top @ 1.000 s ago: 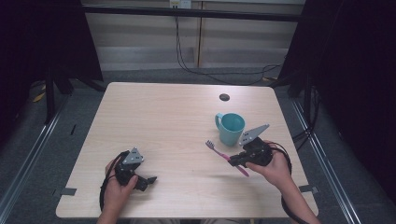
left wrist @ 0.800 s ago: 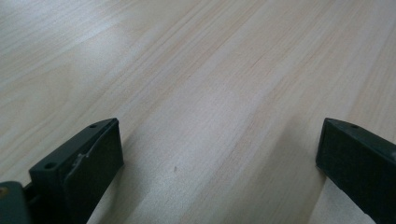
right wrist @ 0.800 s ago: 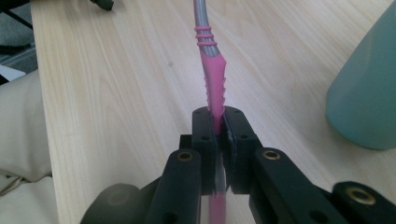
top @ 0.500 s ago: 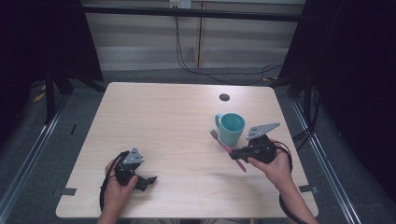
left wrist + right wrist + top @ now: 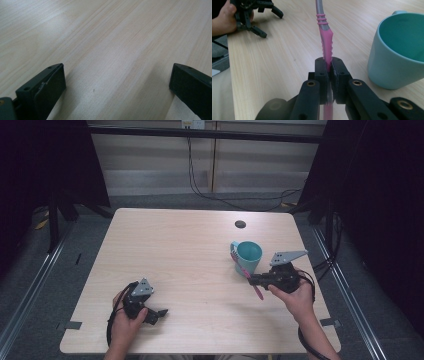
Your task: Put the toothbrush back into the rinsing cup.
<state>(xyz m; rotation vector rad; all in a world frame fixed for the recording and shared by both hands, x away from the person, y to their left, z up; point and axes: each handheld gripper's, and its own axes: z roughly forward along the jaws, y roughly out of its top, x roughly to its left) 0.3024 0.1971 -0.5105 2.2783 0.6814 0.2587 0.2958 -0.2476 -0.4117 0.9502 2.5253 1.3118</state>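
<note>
A teal mug (image 5: 248, 255) (image 5: 399, 50) stands upright on the right half of the wooden table (image 5: 190, 250). My right gripper (image 5: 256, 280) (image 5: 327, 65) is shut on the handle of a pink toothbrush (image 5: 245, 270) (image 5: 325, 42), held just left of the mug, its head up beside the mug's rim. My left gripper (image 5: 159, 315) (image 5: 117, 82) rests low over the table near the front left. Its jaws stand wide open with nothing but bare wood between them.
A small dark round hole (image 5: 240, 224) sits in the table behind the mug. Black curtains hang at both sides and cables run along the floor at the back. In the right gripper view the left hand (image 5: 227, 17) shows far off.
My right gripper has carried the toothbrush up and back toward the mug, so the brush head now sits beside the rim. The left gripper has not moved.
</note>
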